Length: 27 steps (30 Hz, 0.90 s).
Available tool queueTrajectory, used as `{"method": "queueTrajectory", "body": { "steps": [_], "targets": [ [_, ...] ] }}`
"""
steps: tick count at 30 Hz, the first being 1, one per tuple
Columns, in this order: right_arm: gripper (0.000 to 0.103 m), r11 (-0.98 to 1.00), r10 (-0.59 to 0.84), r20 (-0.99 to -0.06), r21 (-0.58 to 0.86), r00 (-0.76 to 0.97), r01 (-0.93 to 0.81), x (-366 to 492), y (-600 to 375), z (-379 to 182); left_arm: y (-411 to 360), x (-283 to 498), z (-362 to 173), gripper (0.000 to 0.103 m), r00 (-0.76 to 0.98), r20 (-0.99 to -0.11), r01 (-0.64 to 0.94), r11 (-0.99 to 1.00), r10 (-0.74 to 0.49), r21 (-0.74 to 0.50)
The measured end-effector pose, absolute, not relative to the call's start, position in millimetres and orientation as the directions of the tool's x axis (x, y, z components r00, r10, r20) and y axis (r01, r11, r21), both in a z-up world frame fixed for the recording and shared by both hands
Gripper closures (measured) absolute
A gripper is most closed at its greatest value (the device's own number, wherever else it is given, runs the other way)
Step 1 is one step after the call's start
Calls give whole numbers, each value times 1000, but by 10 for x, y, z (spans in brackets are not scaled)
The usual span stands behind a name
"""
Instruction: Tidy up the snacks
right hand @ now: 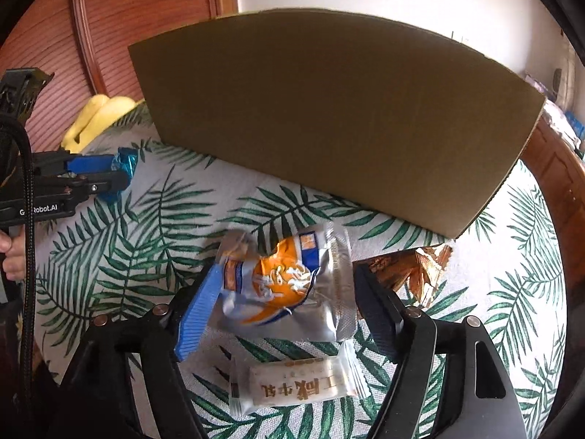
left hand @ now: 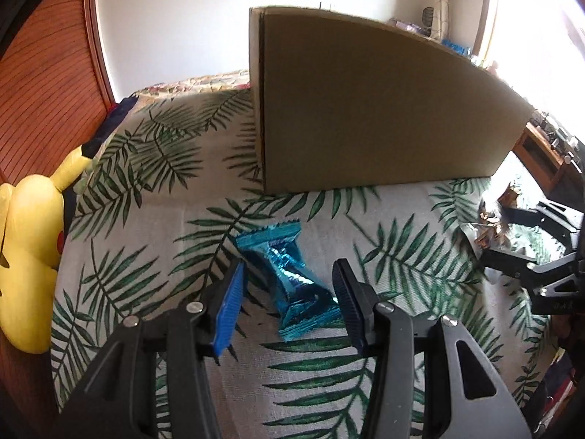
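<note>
A blue foil snack point(left hand: 290, 278) lies on the leaf-print cloth between the open jaws of my left gripper point(left hand: 289, 285), with gaps on both sides. My right gripper point(right hand: 289, 285) stands around a silver and orange snack packet point(right hand: 289, 281); the blue pad point(right hand: 199, 311) touches its left edge, and the right finger sits at its right edge. A white wrapped bar point(right hand: 296, 387) lies below it and a copper foil packet point(right hand: 409, 270) lies to its right. A tall cardboard box point(left hand: 365, 102) stands behind; it also shows in the right wrist view point(right hand: 329, 117).
A yellow plush toy point(left hand: 29, 256) lies at the left edge of the table. A wooden slatted door point(left hand: 40, 84) is behind it. The left gripper point(right hand: 120, 173) shows at the left of the right wrist view, the right gripper point(left hand: 490, 237) at the right of the left wrist view.
</note>
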State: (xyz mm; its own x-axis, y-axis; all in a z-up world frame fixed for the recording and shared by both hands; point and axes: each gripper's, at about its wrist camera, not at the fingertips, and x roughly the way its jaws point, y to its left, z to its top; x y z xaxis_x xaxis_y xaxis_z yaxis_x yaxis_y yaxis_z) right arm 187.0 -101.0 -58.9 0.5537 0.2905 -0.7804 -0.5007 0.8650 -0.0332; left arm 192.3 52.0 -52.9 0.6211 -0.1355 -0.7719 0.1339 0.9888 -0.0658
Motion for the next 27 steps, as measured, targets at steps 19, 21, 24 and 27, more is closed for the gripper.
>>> {"method": "queueTrajectory", "body": {
  "steps": [19, 21, 24, 27],
  "targets": [
    [19, 851, 272, -789, -70, 551, -521, 1870, -878, -647, 402, 1876, -511, 84, 646, -754, 127, 991, -118, -46],
    [19, 851, 272, -789, -71, 551, -521, 1873, -868, -648, 389, 1835, -493, 84, 647, -751, 133, 989, -131, -58],
    [19, 851, 272, -789, -70, 551, -521, 1872, -872, -648, 352, 1770, -456, 84, 651, -745, 143, 987, -146, -69],
    [19, 851, 272, -789, -70, 551, -521, 1866, -878, -650, 307, 1715, -412, 84, 653, -739, 155, 984, -167, -86]
  ]
}}
